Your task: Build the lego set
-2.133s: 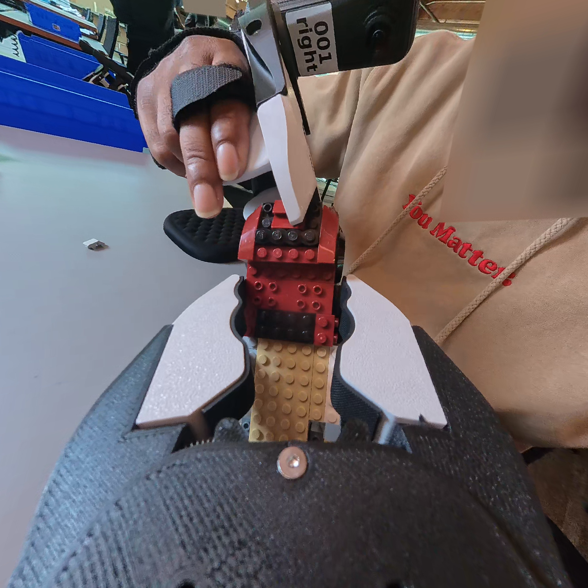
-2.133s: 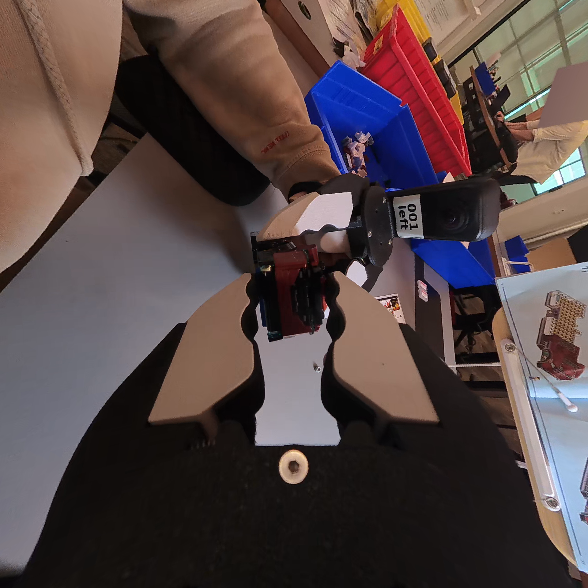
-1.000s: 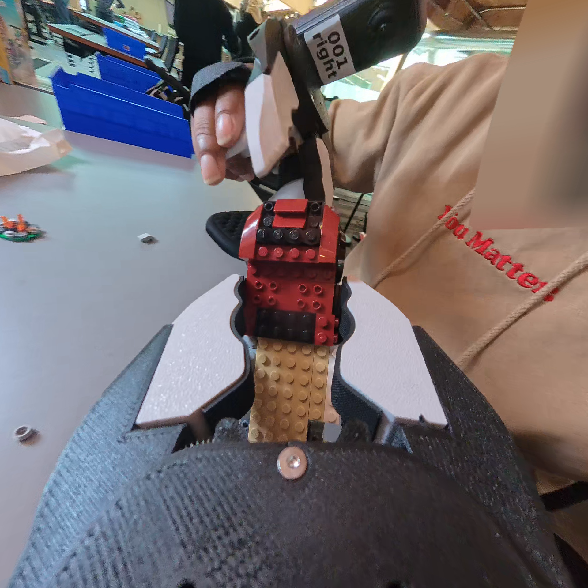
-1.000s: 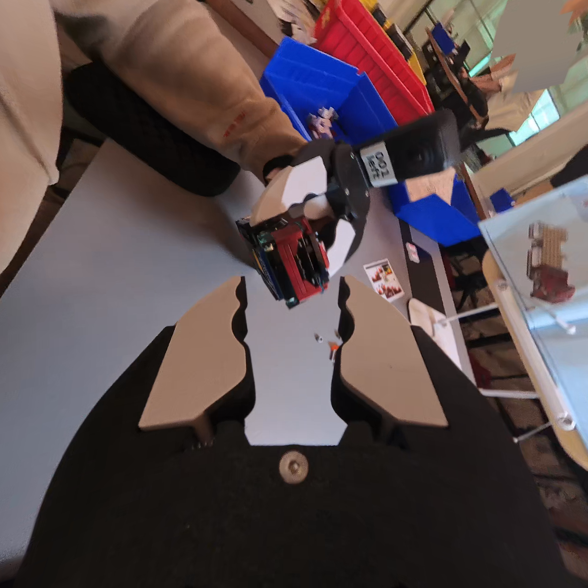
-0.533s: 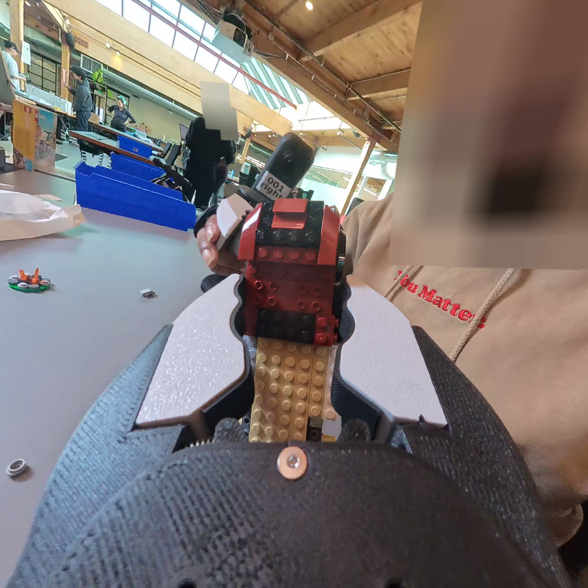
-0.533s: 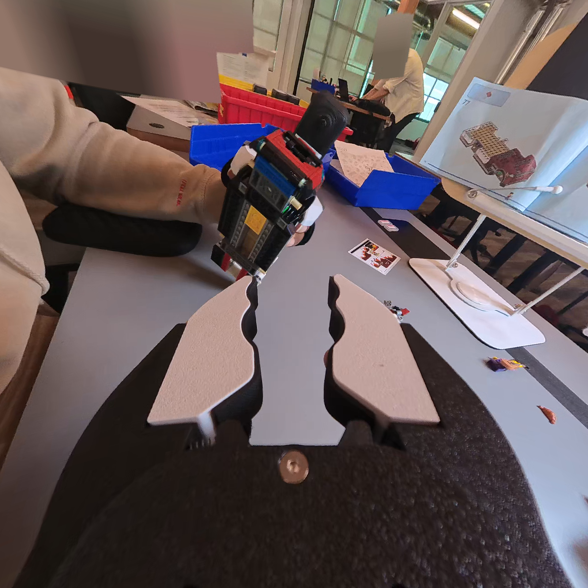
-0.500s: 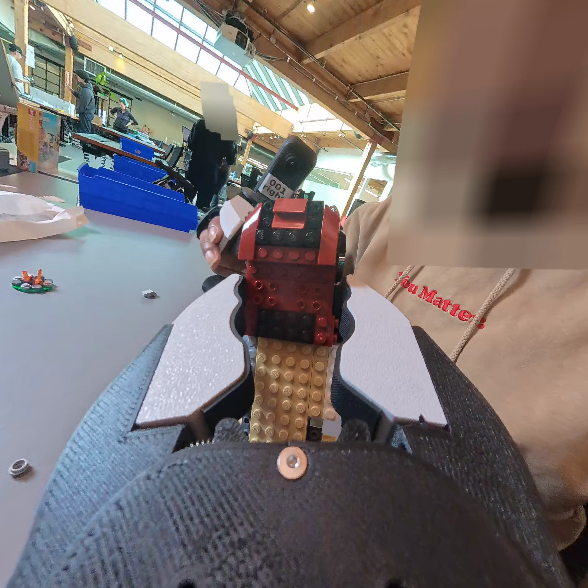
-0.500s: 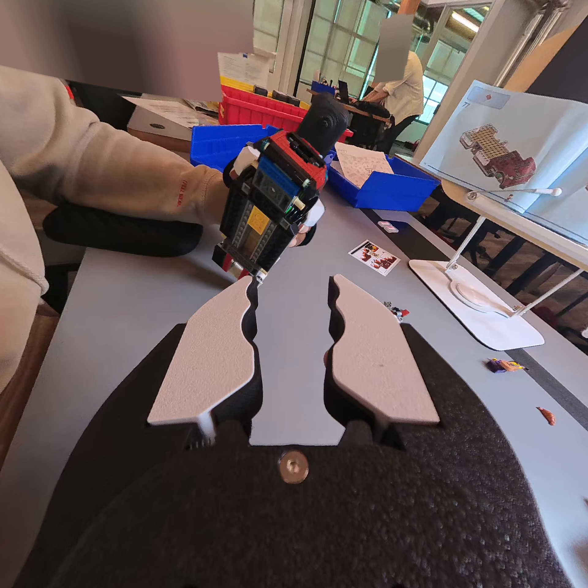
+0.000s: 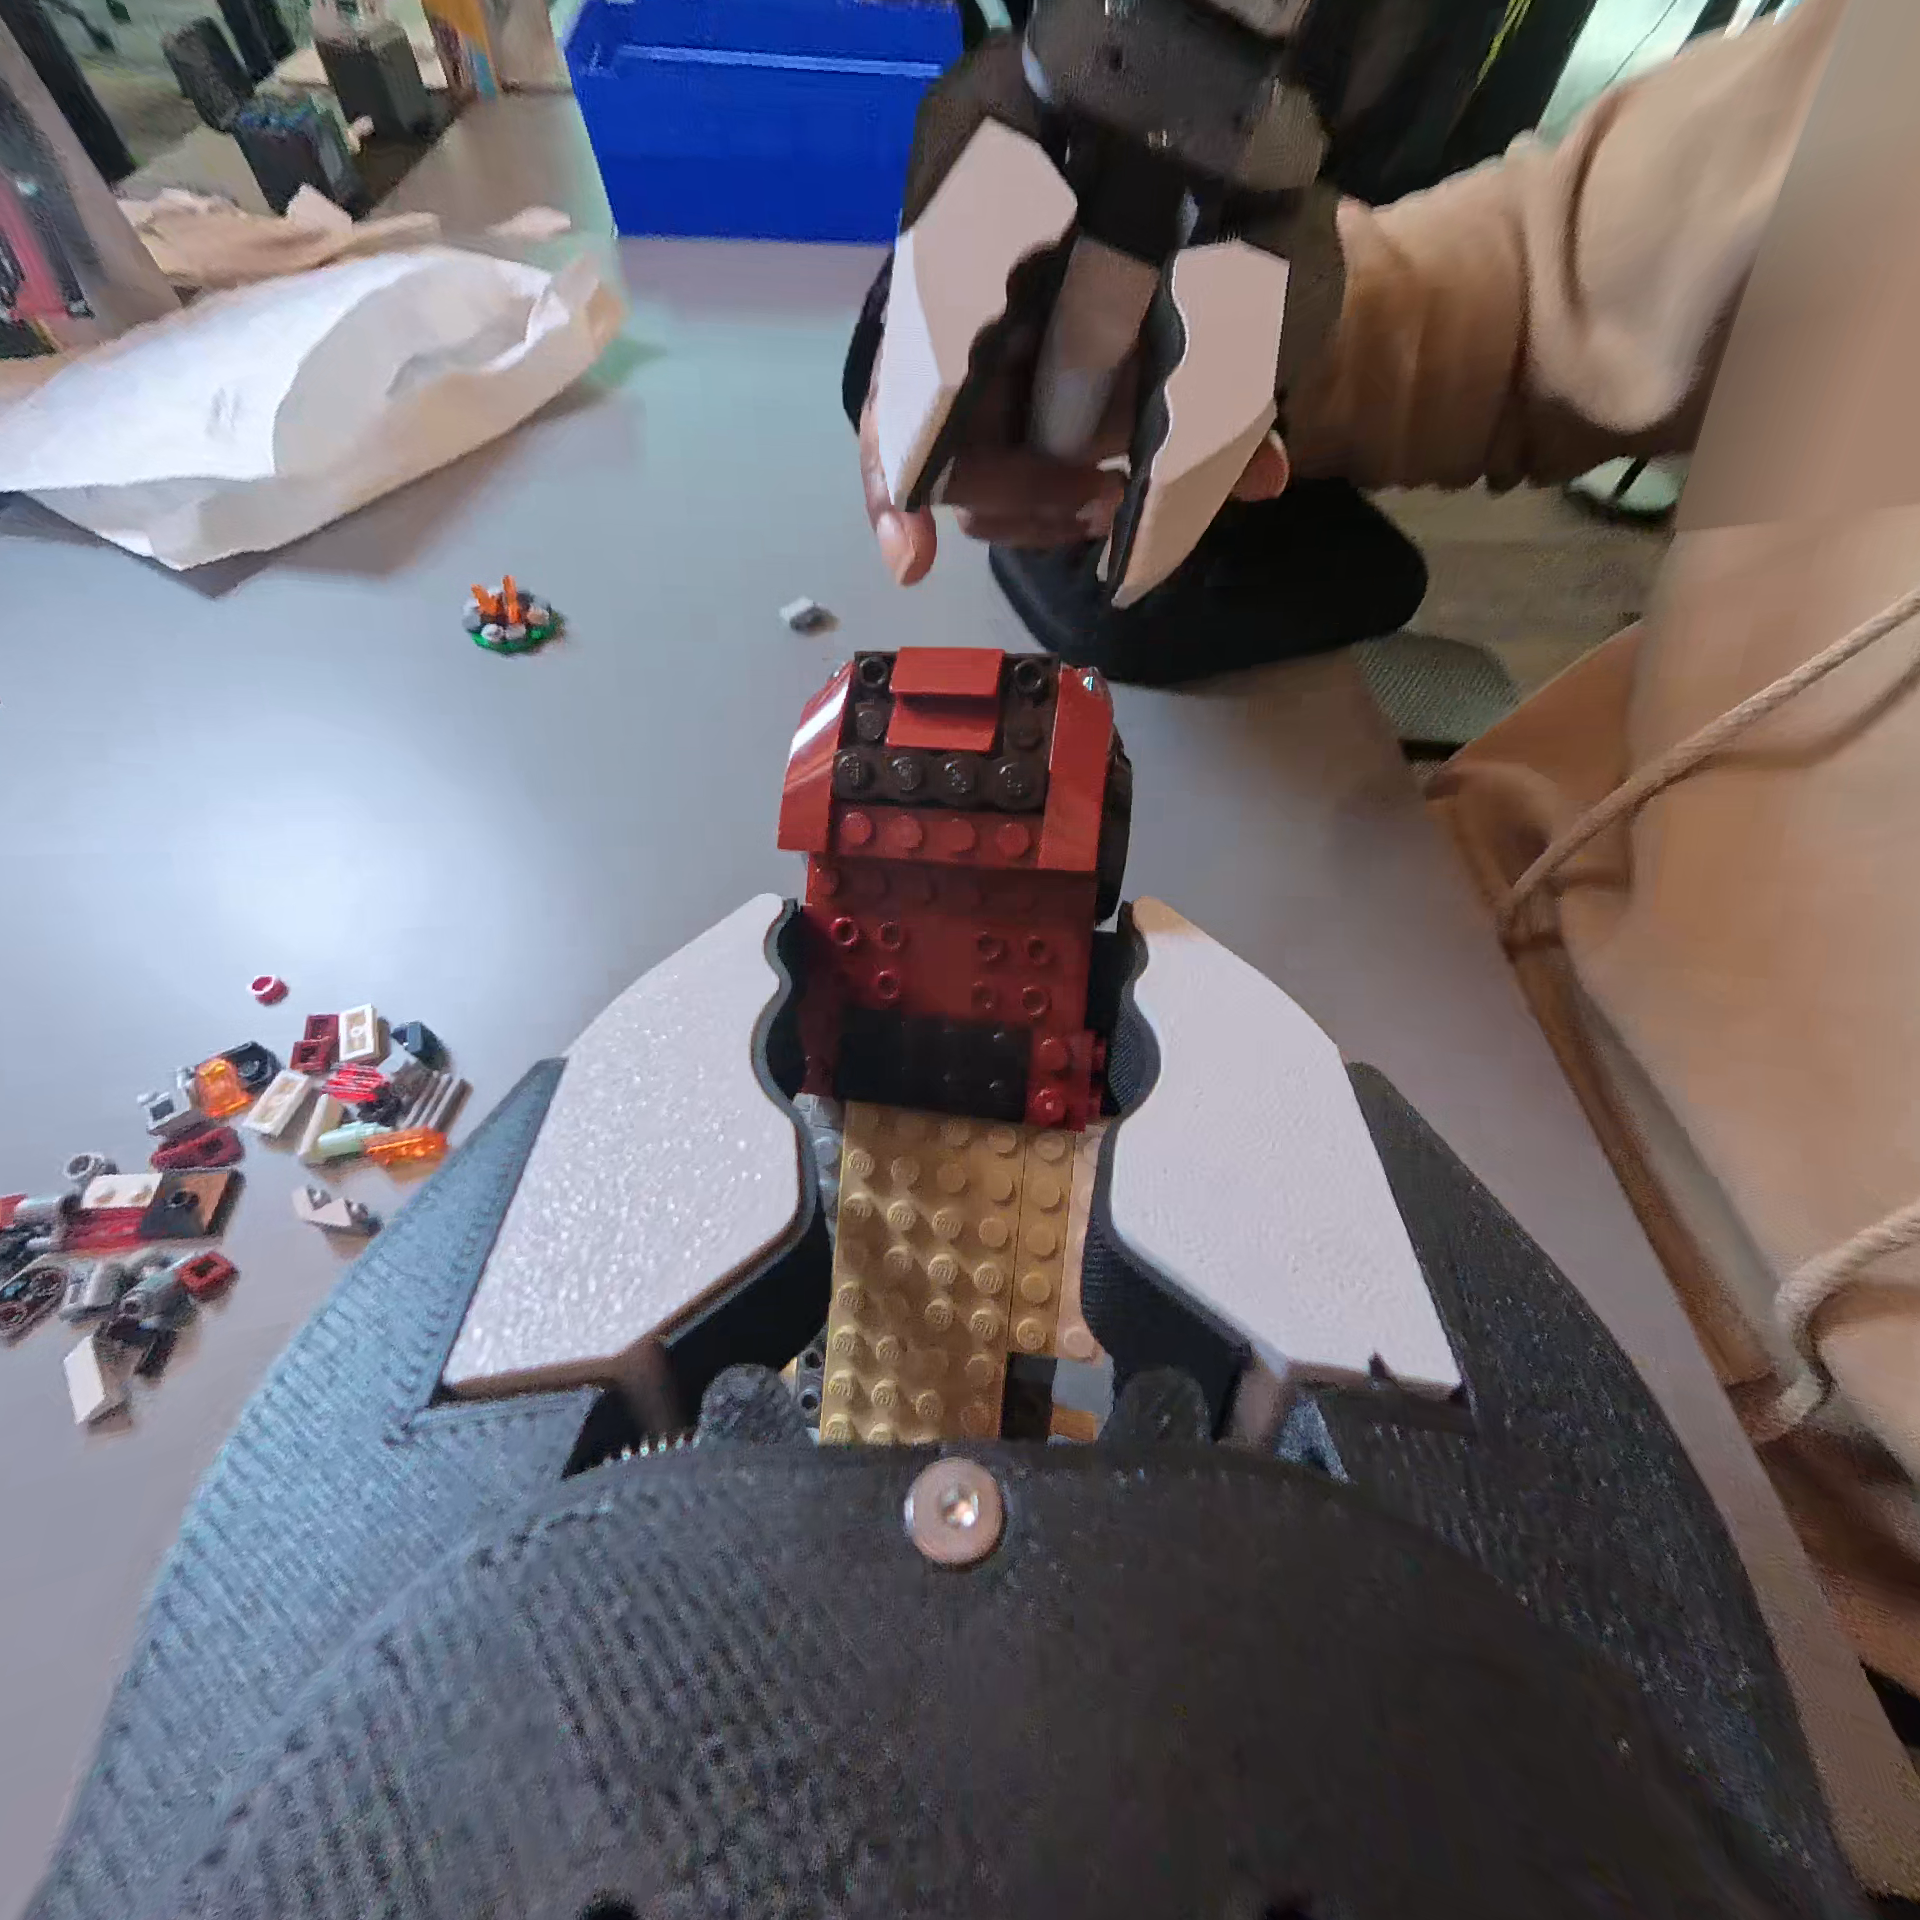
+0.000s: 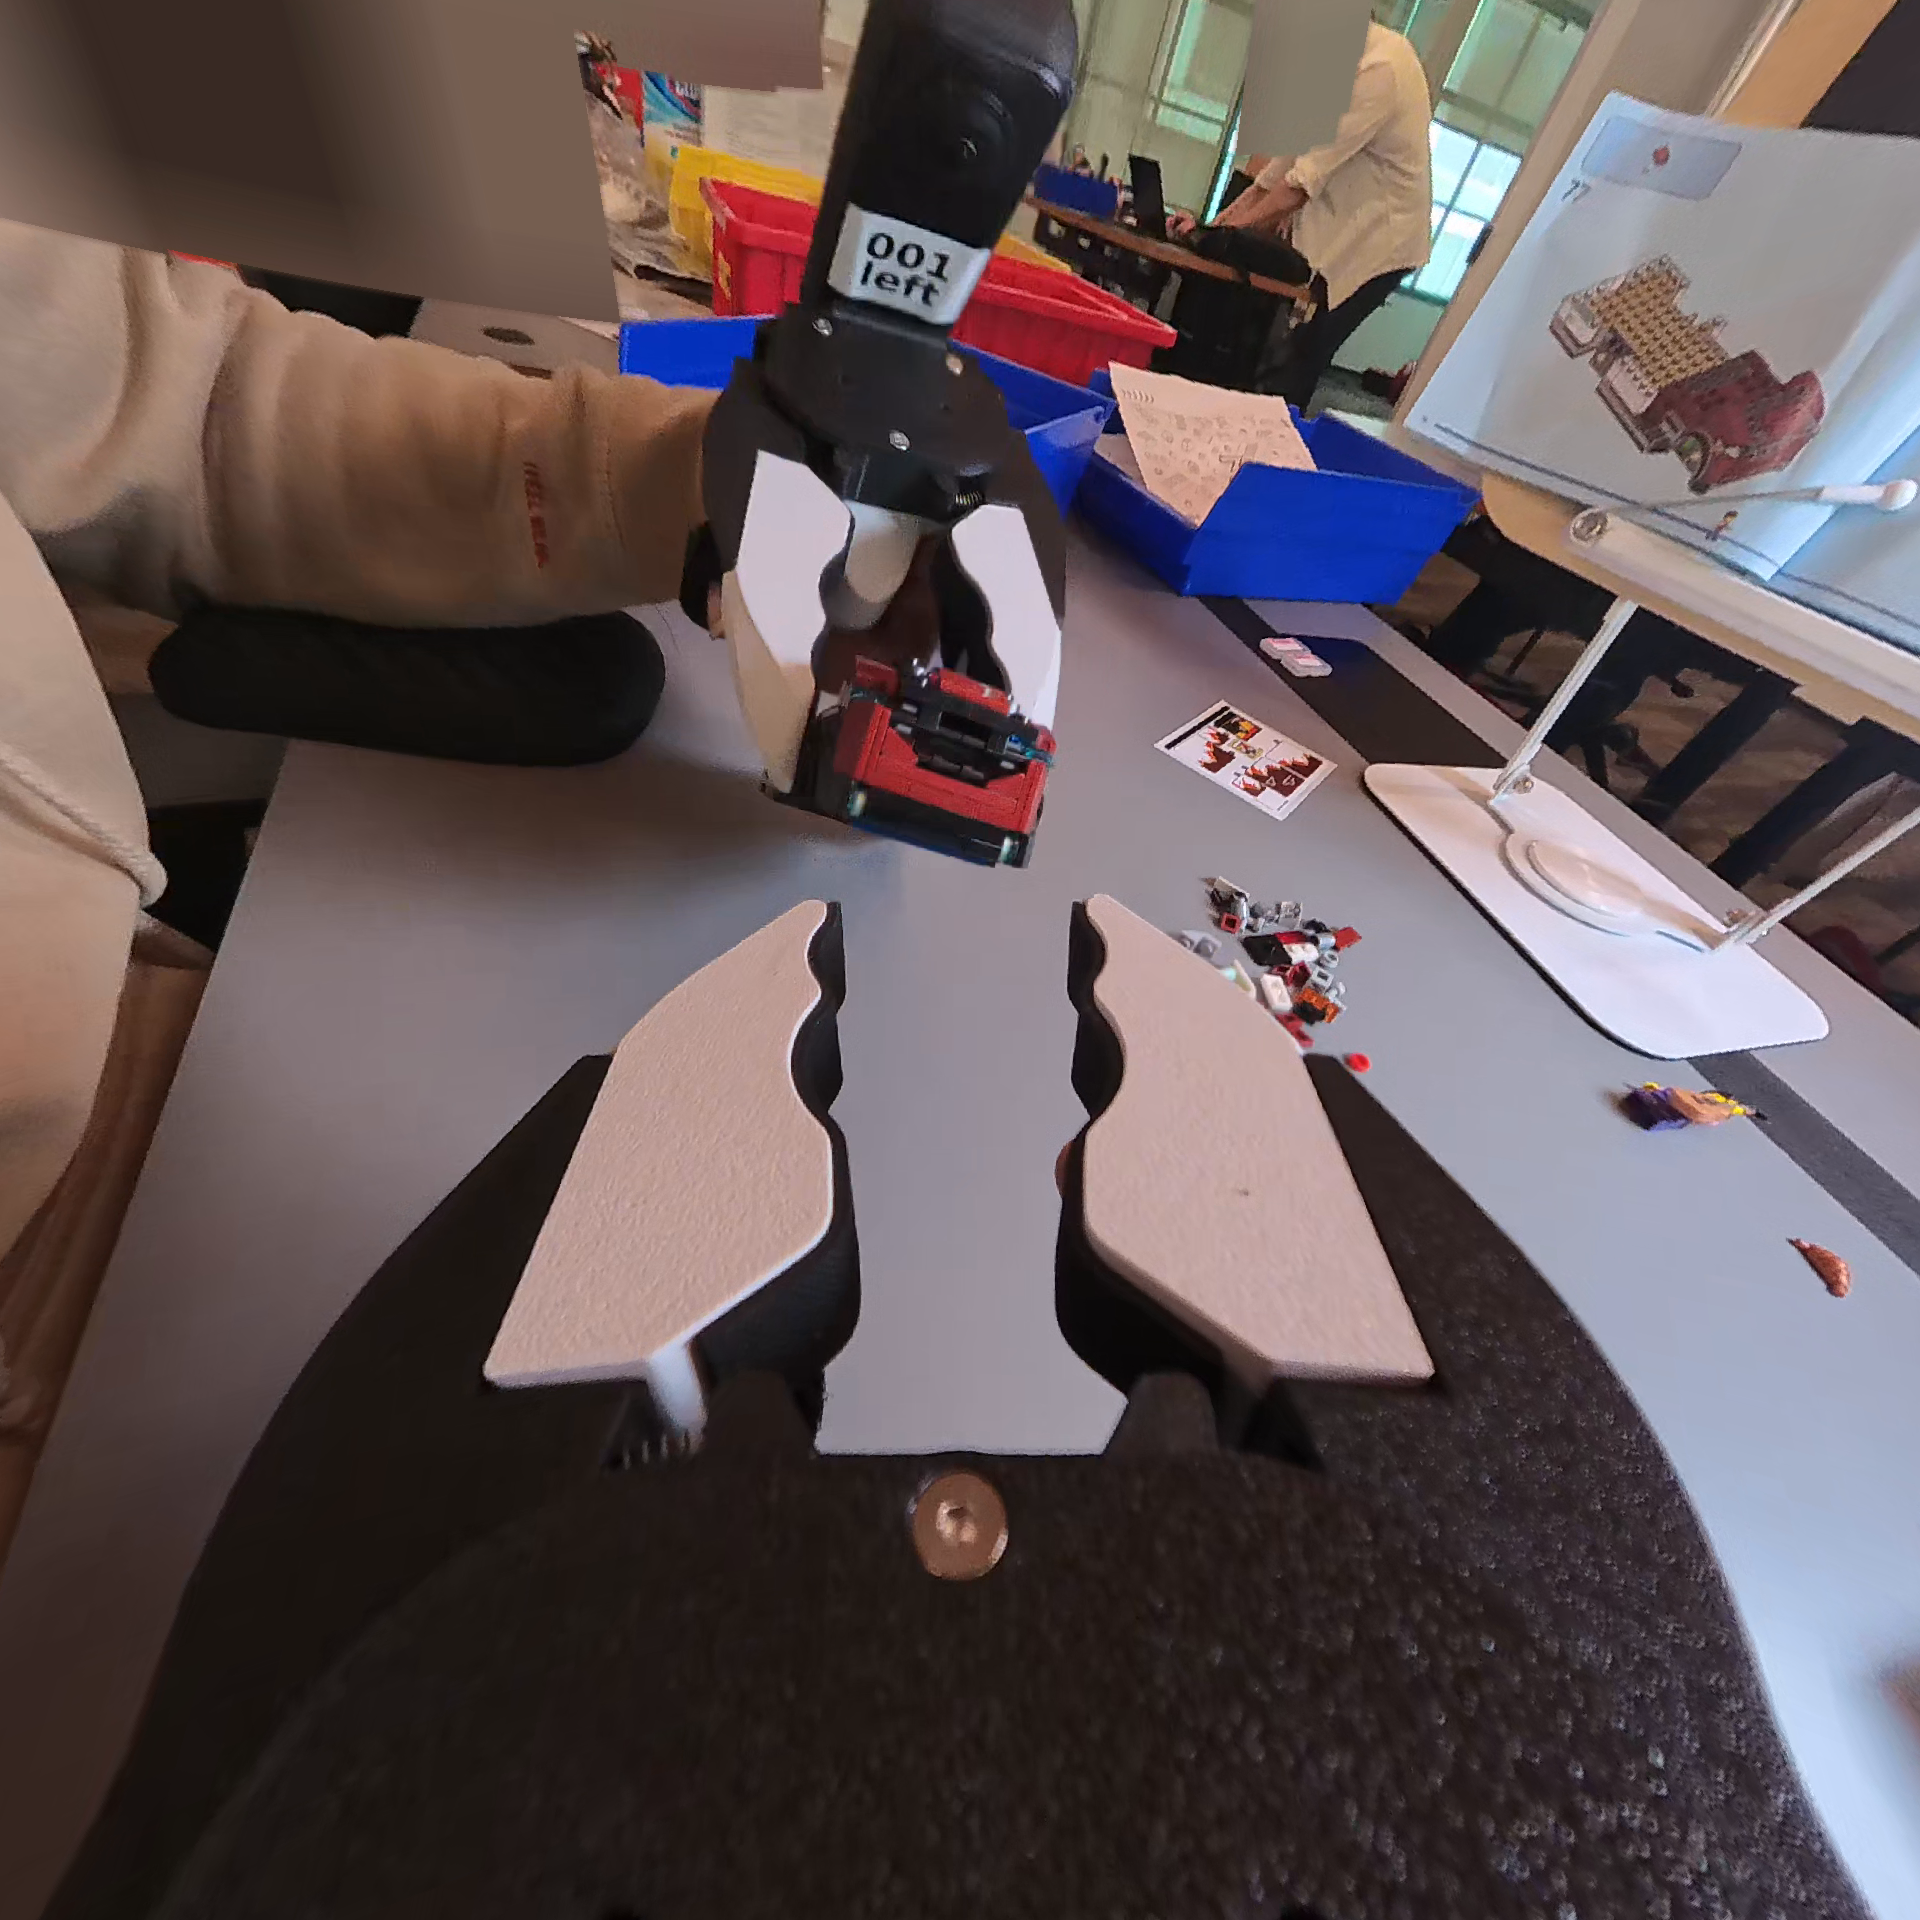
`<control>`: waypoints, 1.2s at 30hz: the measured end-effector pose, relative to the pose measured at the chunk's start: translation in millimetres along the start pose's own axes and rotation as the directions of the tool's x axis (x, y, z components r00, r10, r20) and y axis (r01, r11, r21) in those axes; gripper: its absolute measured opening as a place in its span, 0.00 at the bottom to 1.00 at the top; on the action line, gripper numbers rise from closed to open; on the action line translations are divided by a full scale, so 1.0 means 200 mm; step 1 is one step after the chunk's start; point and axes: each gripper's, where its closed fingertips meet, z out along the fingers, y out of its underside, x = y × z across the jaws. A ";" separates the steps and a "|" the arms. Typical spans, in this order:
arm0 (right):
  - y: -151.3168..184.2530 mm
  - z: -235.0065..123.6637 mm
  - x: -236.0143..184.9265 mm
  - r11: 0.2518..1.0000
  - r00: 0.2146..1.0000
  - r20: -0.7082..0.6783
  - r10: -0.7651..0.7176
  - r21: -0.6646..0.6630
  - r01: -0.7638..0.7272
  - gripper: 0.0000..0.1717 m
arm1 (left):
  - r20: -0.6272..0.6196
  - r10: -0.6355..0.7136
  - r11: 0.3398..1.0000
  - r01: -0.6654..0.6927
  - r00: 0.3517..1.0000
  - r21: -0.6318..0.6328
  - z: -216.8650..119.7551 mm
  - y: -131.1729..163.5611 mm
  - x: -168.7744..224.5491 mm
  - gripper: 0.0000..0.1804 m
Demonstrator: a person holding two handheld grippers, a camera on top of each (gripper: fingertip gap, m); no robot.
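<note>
The left tongs (image 9: 954, 914) hold a brick car (image 9: 951, 883), dark red and black in front with a tan studded back, and both white fingers (image 9: 665, 1132) press on its sides. The car sticks out past the fingertips and hangs above the grey table (image 9: 312, 810). The right tongs (image 10: 954, 914) hold nothing; their fingers (image 10: 707, 1132) stand partly apart with only bare table between them. Seen from the right tongs, the car (image 10: 935, 769) is just ahead of the fingertips and a little to the left, not touching them. A pile of small loose bricks (image 10: 1278, 966) lies on the table just right of the right tongs. A sticker sheet (image 10: 1244, 771) lies farther ahead of that pile, and a white stand (image 10: 1600, 935) with a picture page (image 10: 1683, 343) is off to the right. Blue bins (image 10: 1278, 520) and a red bin (image 10: 935, 301) sit far ahead. From the left tongs, a crumpled paper bag (image 9: 301, 384) lies far ahead on the left, and a little green disc with orange bits (image 9: 511, 621) sits between the bag and the car.
</note>
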 end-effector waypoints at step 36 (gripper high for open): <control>0.35 0.13 -0.08 0.941 0.988 0.139 0.066 -0.337 -0.015 0.05 | 0.087 0.156 0.920 -0.113 0.984 -0.376 0.24 0.31 -0.01 0.33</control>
